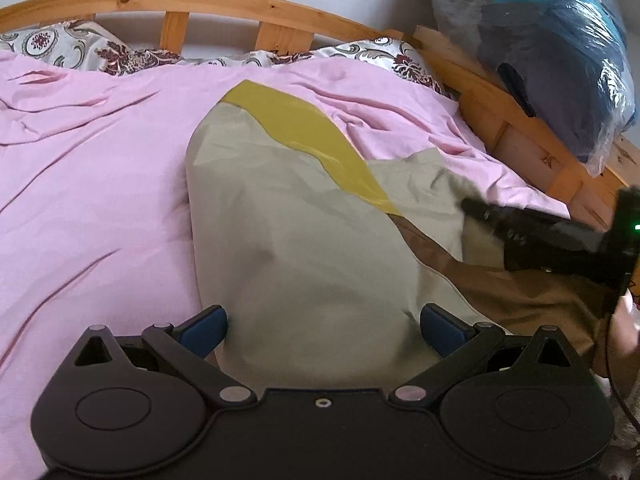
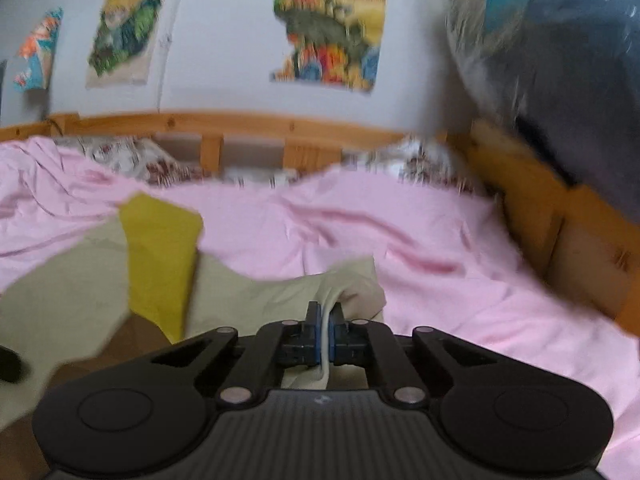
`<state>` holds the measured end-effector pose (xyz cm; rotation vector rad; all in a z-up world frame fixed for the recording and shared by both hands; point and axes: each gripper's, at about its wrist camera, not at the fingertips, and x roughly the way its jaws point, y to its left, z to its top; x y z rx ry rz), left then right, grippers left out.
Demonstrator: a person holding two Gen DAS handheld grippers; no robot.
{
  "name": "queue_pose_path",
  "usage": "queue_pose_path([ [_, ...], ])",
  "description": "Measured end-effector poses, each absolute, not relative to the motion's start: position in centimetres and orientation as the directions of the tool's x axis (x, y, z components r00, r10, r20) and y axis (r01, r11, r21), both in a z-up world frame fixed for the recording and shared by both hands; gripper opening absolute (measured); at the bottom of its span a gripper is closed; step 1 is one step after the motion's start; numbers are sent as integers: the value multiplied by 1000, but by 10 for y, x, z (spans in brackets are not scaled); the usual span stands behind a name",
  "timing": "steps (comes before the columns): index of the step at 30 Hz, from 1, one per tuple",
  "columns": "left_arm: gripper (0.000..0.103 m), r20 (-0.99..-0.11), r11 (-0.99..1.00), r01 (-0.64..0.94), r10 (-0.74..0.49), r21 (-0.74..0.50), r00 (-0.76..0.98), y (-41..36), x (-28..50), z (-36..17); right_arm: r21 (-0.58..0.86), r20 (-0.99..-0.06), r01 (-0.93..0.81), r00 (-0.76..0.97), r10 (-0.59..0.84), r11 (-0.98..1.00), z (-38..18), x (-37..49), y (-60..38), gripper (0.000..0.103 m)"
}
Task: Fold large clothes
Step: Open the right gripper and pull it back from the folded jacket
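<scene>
Garment: the beige garment (image 1: 304, 248) with a mustard panel and a brown panel lies crumpled on the pink sheet (image 1: 88, 168), near the bed's right side
Right gripper: the right gripper (image 2: 327, 322) has its blue pads (image 2: 317, 332) clamped tight on a bunched beige fold at the cloth's near edge
Left gripper: the left gripper (image 1: 322, 330) is spread wide, fingertips (image 1: 208, 330) either side of a beige hump, pinching nothing
Bed: wooden frame (image 1: 224, 2), patterned pillow (image 1: 60, 46) at the head
Corner: plastic-wrapped bundle (image 1: 556, 52) on the frame rail

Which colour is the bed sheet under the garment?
Pink; the bed sheet shows best in the left wrist view.
</scene>
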<state>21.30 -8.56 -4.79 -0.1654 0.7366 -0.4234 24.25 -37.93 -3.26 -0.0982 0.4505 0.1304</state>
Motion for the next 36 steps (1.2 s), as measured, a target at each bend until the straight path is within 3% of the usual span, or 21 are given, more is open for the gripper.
queue_pose_path([
  [5, 102, -609, 904, 298, -427, -306, 668, -86, 212, -56, 14, -483, -129, 867, 120, 992, -41, 241, -392, 8],
  [6, 102, -608, 904, 298, -427, -307, 669, -86, 213, -56, 25, -483, -124, 867, 121, 992, -39, 239, -394, 16],
  [7, 102, -608, 903, 299, -429, -308, 669, -86, 212, -56, 44, -486, -115, 866, 122, 992, -37, 238, -397, 32],
  [9, 102, -608, 901, 303, -433, -310, 665, -84, 212, -57, 104, -490, -103, 860, 142, 989, -35, 236, -406, 51],
  [10, 102, -609, 900, 305, -436, -313, 663, -83, 213, -57, 117, -496, -89, 857, 136, 989, -35, 235, -410, 56],
  [36, 102, -610, 909, 268, -414, -319, 676, -82, 209, -53, 113, -513, -109, 845, 152, 988, -29, 218, -420, 88],
])
